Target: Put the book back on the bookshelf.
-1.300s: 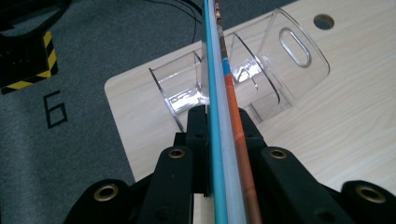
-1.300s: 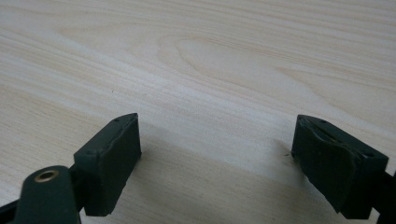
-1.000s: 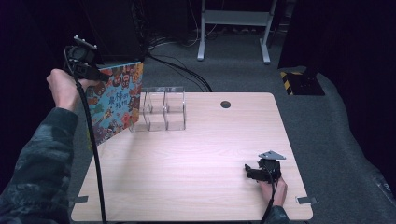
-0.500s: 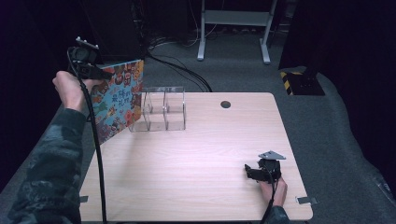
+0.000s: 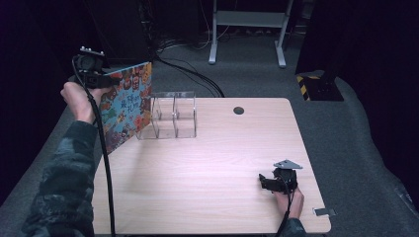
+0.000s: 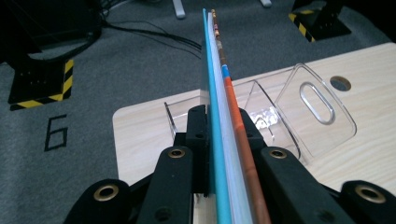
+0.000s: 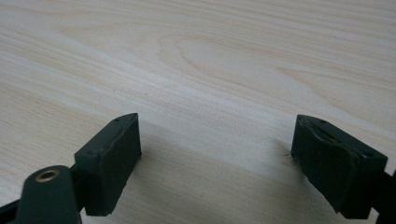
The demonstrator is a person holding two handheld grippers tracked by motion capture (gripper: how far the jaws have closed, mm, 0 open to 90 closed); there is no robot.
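The left gripper (image 5: 94,79) is held above the far left corner of the desk (image 5: 212,197), and its jaws are clamped on the upper edge of a thin picture book (image 5: 126,106). The book is held on edge, with its colourful cover turned toward the right side of the desk and its lower edge low over the desk's left edge. In the left gripper view, the book (image 6: 219,116) is seen edge-on between the jaws, its long axis running straight ahead toward the far edge. A clear acrylic rack (image 5: 170,116) with upright dividers stands just beside the book, near the far left corner. The right gripper (image 5: 276,182) is rested near the near right corner, with its jaws spread wide over bare wood and nothing held.
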